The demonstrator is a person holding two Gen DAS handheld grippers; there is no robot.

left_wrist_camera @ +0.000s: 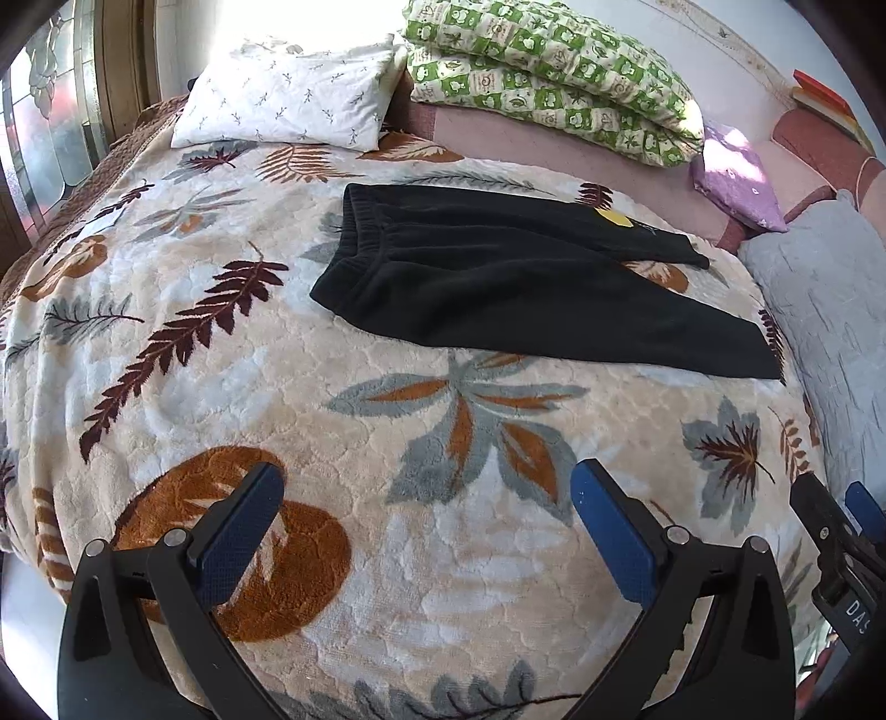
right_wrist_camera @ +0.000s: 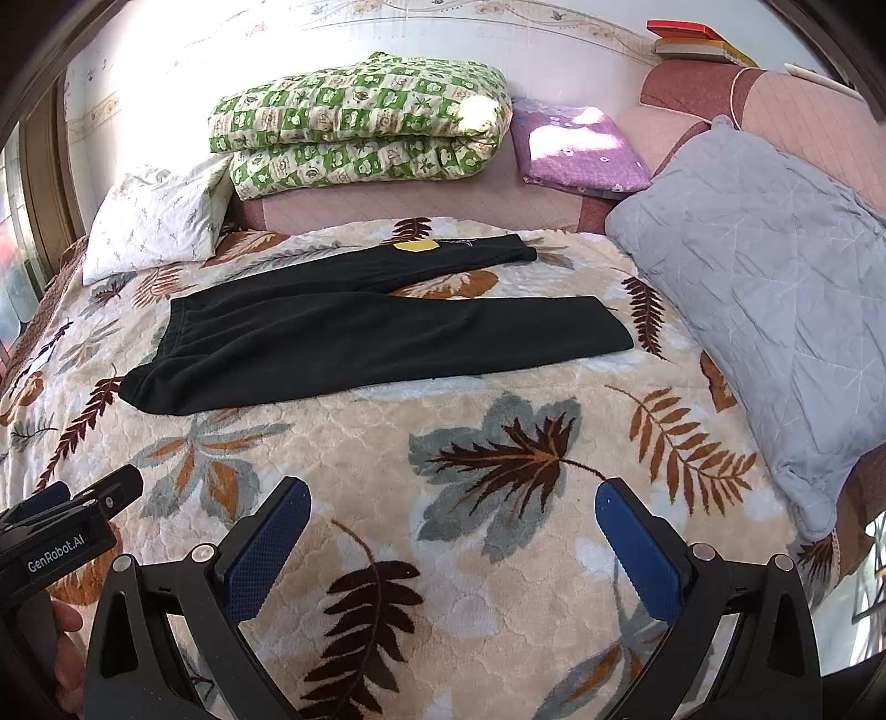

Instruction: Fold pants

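Black pants (left_wrist_camera: 498, 282) lie flat on the leaf-patterned blanket (left_wrist_camera: 277, 387), waistband to the left, the two legs spread apart toward the right. A yellow tag (left_wrist_camera: 614, 217) sits on the far leg. The pants also show in the right wrist view (right_wrist_camera: 360, 343), with the tag (right_wrist_camera: 416, 245). My left gripper (left_wrist_camera: 426, 487) is open and empty, hovering over the blanket well short of the pants. My right gripper (right_wrist_camera: 451, 501) is open and empty, also short of the pants. Each gripper shows at the edge of the other's view, the right one (left_wrist_camera: 841, 531) and the left one (right_wrist_camera: 83, 509).
A white pillow (left_wrist_camera: 288, 94) and a folded green-checked quilt (left_wrist_camera: 554, 72) lie at the far side. A purple folded cloth (right_wrist_camera: 576, 147) and a grey quilted pillow (right_wrist_camera: 775, 299) lie to the right. Books (right_wrist_camera: 698, 41) rest on the headboard.
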